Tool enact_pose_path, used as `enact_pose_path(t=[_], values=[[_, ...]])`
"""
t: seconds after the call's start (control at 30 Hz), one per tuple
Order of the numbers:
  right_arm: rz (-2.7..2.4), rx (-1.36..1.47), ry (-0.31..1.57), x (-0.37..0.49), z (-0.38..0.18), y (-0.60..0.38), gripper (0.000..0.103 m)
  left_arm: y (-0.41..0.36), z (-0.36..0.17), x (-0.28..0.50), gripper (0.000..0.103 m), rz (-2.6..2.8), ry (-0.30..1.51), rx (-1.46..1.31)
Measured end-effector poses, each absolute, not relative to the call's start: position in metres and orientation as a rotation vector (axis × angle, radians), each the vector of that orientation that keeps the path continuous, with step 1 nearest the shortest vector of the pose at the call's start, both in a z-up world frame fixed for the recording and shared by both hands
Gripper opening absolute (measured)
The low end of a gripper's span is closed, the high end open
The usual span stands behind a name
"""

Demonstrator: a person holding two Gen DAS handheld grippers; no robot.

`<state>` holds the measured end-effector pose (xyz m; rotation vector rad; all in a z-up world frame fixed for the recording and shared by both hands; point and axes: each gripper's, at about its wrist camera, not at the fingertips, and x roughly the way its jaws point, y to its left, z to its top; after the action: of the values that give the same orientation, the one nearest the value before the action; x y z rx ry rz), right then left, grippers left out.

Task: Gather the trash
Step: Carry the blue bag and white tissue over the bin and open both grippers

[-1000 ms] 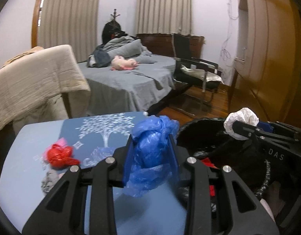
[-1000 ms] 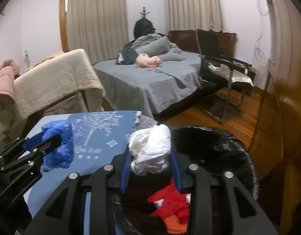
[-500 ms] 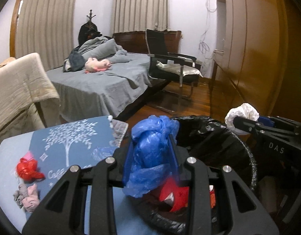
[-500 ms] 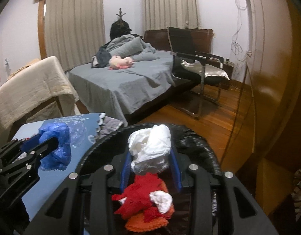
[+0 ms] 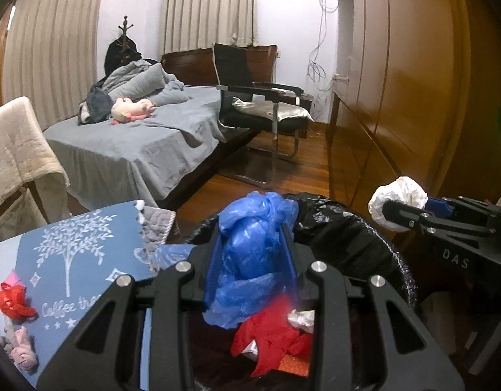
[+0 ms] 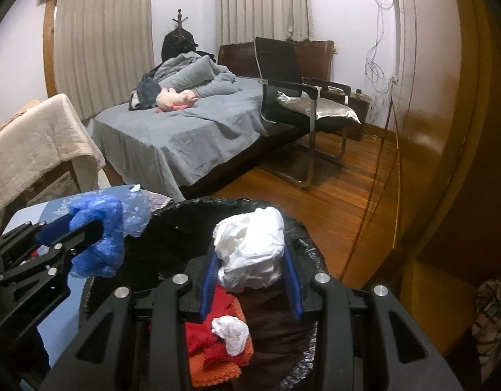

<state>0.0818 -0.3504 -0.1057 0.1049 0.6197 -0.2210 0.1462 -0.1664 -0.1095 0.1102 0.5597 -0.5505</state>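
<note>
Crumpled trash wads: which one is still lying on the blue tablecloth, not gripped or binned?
The crumpled red plastic wad at the blue tablecloth's left edge. The blue plastic bag wad and white paper wad are each clamped in a gripper over the black-lined bin.

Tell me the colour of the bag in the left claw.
Blue bag, clearest in the left wrist view.

Grey bed [image 5: 136,143] bearing pink plush toy [image 5: 131,110]; black chair [image 6: 302,97] beside it.
</note>
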Motion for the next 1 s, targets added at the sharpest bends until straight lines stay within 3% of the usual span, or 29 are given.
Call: enact_pose_path(t=[0.2,0.3,0.47,0.63,0.67,1.0], values=[[-0.235,0.103,0.630,0.086,-0.111,-0.359,0.037,-0.180,-0.117,0.155,0.034,-0.600,0.580,0.088],[-0.243,0.101,0.634,0.089,-0.114,-0.363,0.042,-0.178,-0.118,0.158,0.042,-0.618,0.585,0.063],[-0.273,0.104,0.614,0.086,-0.114,-0.364,0.065,-0.165,-0.117,0.161,0.068,-0.608,0.578,0.035],[-0.293,0.086,0.568,0.080,-0.108,-0.358,0.095,-0.145,-0.111,0.163,0.081,-0.547,0.552,0.036],[-0.298,0.080,0.556,0.079,-0.106,-0.356,0.097,-0.141,-0.110,0.163,0.084,-0.530,0.546,0.039],[-0.238,0.096,0.544,0.084,-0.097,-0.325,0.097,-0.073,-0.095,0.153,0.093,-0.348,0.521,0.046]])
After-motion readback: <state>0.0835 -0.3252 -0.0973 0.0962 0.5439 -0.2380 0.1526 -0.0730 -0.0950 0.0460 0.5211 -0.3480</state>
